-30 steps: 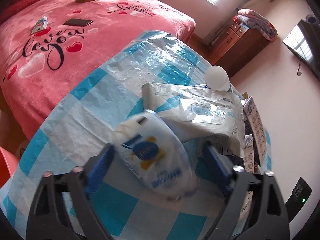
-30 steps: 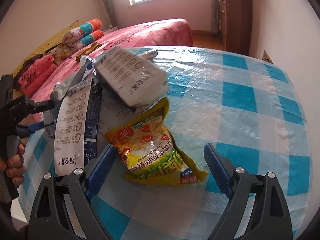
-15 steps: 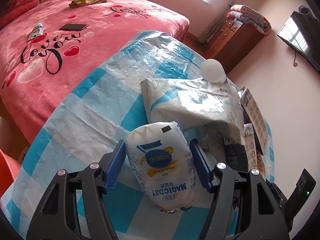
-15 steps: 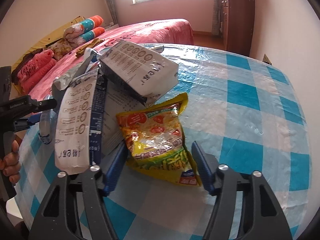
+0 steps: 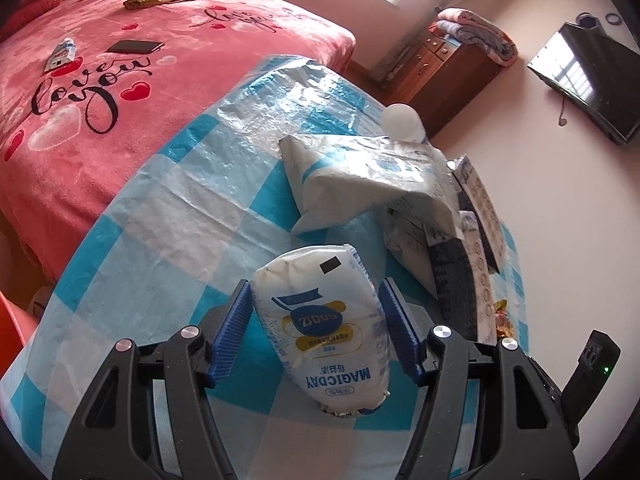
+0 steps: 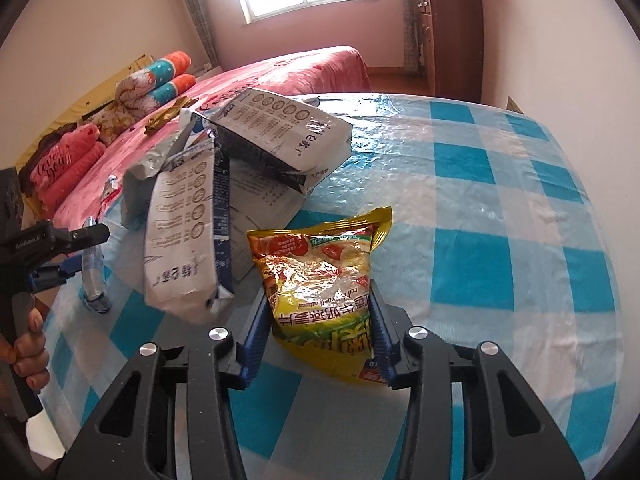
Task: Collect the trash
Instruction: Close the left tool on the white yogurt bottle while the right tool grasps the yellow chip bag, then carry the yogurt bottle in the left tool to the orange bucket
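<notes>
A puffy white "MAGICDAY" packet [image 5: 320, 320] sits between the blue pads of my left gripper [image 5: 316, 292], which press on both its sides. In the right wrist view a yellow snack packet [image 6: 320, 256] lies on the blue-checked tablecloth [image 6: 500, 200]. My right gripper [image 6: 318, 292] is closing on it, and its pads squeeze the packet's lower half. Beside it lie torn grey-white paper bags [image 6: 280, 132] in a pile. The left gripper [image 6: 60, 240] shows at the left edge, held by a hand [image 6: 24, 356].
More torn bags [image 5: 372, 168] and a white round object [image 5: 400, 120] lie beyond the white packet. A pink bed [image 5: 120, 60] with a phone [image 5: 136, 46] borders the table. A wooden cabinet [image 5: 452, 68] and a TV [image 5: 588, 80] stand by the wall.
Both grippers went from wide open to closed: the left onto the white packet, the right onto the yellow snack packet. Each gripper moved forward around its packet.
</notes>
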`<state>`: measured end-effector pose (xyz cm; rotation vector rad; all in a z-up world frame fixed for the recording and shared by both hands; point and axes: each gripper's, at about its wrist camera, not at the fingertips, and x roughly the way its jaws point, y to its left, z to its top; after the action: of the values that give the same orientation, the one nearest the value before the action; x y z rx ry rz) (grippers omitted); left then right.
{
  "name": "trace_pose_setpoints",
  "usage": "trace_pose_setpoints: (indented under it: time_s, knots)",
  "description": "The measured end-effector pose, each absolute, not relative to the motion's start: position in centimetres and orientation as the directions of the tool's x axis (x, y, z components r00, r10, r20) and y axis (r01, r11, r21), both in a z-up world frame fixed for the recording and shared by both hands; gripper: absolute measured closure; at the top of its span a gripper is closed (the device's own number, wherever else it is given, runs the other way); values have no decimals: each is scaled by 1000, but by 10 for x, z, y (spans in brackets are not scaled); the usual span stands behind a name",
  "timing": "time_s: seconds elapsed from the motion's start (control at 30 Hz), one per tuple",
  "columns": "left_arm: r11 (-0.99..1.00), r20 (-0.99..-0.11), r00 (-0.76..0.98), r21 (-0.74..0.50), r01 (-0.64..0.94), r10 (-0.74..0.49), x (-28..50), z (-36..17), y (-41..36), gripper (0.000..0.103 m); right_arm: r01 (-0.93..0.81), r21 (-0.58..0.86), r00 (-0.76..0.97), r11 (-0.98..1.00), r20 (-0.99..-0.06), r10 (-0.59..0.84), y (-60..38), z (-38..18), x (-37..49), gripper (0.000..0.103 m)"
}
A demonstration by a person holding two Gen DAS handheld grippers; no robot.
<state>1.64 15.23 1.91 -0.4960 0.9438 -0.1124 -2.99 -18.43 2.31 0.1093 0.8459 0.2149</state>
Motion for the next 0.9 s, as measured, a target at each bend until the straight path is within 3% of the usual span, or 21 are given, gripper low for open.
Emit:
trace_pose_setpoints:
  time_s: [0.37,0.4,0.43,0.47,0.6,0.77,0.9]
  knots:
    - [868,-705,608,-493,-53,-364,-13,25,158,42,-127,196,677,972,-699,230,-179,40,-66,60]
    - [864,-697,612,-501,-43,-374,-16,27,158,51,-127,200,679,972,-696,232,-178,42,-69,60]
    - [861,-689,613,-508,-28,-387,-19,29,158,70,-127,207,681,970,-693,237,-177,44,-73,60]
    - [860,-691,606,-509,-20,-395,-20,29,158,70,-129,211,682,969,-691,241,-177,45,-76,60]
    - [867,-708,580,-498,-7,-402,-28,22,155,70,-142,221,681,965,-685,258,-170,48,-87,60]
    - [882,-728,568,-471,-6,-384,-46,8,154,56,-166,221,665,961,-695,274,-158,43,-100,60]
    - [906,-738,575,-424,12,-353,-53,9,147,55,-167,227,648,960,-709,280,-152,37,-103,60]
